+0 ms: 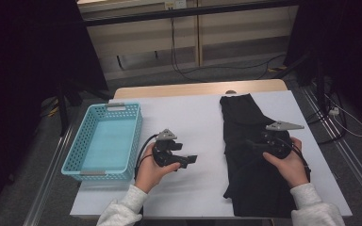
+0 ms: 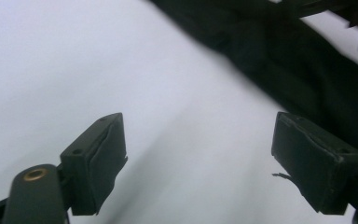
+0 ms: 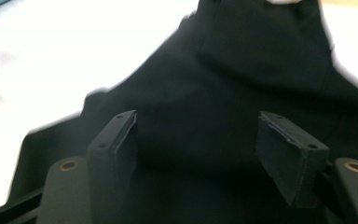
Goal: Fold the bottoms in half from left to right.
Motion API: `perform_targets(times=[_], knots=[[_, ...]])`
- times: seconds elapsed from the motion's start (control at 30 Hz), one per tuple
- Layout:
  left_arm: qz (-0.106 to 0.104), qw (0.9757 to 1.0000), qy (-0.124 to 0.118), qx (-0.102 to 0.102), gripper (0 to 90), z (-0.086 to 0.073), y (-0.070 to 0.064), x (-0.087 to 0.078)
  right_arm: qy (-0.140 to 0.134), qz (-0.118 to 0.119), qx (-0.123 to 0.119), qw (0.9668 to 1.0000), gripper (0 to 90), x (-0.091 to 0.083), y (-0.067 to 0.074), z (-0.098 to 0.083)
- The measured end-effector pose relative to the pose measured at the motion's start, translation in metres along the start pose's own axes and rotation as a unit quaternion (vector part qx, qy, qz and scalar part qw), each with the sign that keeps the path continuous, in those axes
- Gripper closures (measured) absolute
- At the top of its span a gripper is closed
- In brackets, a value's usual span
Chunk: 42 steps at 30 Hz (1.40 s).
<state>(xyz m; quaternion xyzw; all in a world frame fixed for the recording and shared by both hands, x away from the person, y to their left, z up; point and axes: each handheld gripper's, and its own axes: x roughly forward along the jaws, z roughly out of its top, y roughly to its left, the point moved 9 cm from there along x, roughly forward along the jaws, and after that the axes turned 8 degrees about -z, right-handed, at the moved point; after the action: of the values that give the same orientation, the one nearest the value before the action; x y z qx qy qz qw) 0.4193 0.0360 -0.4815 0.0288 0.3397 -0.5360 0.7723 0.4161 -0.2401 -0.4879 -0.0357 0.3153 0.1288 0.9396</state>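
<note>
On the white table [image 1: 193, 113], the black garment [image 1: 252, 155] lies spread at three o'clock, unfolded; the blue basket [image 1: 104, 141] at nine o'clock holds nothing. Right gripper [image 1: 259, 147] hovers over the cloth, left gripper [image 1: 188, 160] beside it, both wide apart, gripping nothing: the work looks barely begun.

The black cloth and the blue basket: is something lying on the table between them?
Nothing visible lies on the white table between the black cloth and the blue basket. The left tongs, held open just above that stretch, are the one thing between them.
</note>
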Motion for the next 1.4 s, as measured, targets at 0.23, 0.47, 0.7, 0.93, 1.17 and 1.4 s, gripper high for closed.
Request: perform_targets(times=[0.23, 0.47, 0.7, 0.93, 1.17, 1.4], knots=[[0.011, 0.9999, 0.001, 0.001, 13.5, -0.014, 0.013, -0.011, 0.000, -0.010, 0.000, 0.9999, 25.0, -0.021, -0.005, -0.016], [0.018, 0.9998, 0.010, -0.006, 13.1, -0.023, 0.018, -0.011, 0.023, -0.034, 0.014, 0.9991, 31.8, -0.041, -0.013, -0.037], [0.021, 0.9997, 0.012, -0.003, 13.0, -0.023, 0.021, -0.008, 0.036, -0.037, -0.003, 0.9987, 37.3, -0.051, -0.010, -0.051], [0.018, 0.9997, 0.016, 0.008, 13.8, -0.018, 0.018, -0.005, 0.059, -0.055, -0.005, 0.9968, 58.5, -0.068, -0.011, -0.069], [0.017, 0.9997, 0.011, 0.010, 13.8, -0.015, 0.017, -0.005, 0.088, -0.064, -0.008, 0.9940, 65.7, -0.078, -0.014, -0.089], [0.019, 0.9998, 0.008, 0.007, 13.9, -0.014, 0.019, -0.005, 0.091, -0.031, -0.008, 0.9954, 89.0, -0.077, -0.010, -0.092]])
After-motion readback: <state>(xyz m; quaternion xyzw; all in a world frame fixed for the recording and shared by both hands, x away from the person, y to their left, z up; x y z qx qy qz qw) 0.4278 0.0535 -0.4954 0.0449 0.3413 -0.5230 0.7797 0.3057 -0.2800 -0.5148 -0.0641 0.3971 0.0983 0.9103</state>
